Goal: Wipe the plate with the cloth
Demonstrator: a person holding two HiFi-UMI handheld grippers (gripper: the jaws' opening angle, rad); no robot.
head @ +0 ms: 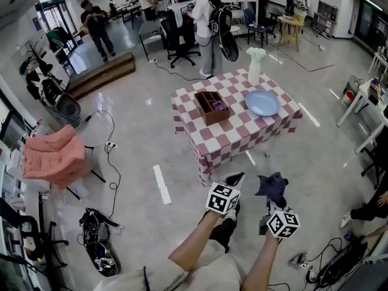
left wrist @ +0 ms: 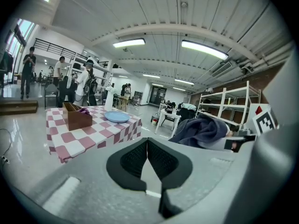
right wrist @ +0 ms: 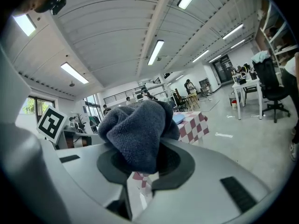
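Centrally, the pale blue plate [head: 262, 102] lies flat and face up on the right half of the red-and-white checked table [head: 230, 139]. Being round, it shows no long axis.

The dark blue cloth [right wrist: 135, 129] is off the table. It is bunched into a lump that rises out of the right gripper [right wrist: 140, 169], whose jaws pinch its lower folds. The left gripper [left wrist: 148, 158] has its jaws pressed together with nothing between them.

Both grippers are held side by side above the floor [head: 145, 120], the left one just beside the cloth. They point toward the table and are well apart from its near edge, with open grey floor in between.

On the table, a brown wooden box [head: 210, 108] with compartments stands just left of the plate and holds a purple item [head: 219, 105]. A white vase [head: 255, 65] stands upright behind the plate, near the far edge.

At the left of the head view are a pink seat [head: 53, 156], loose cables and a black bag [head: 97, 241]. Several people [head: 203, 23] stand at desks beyond the table.
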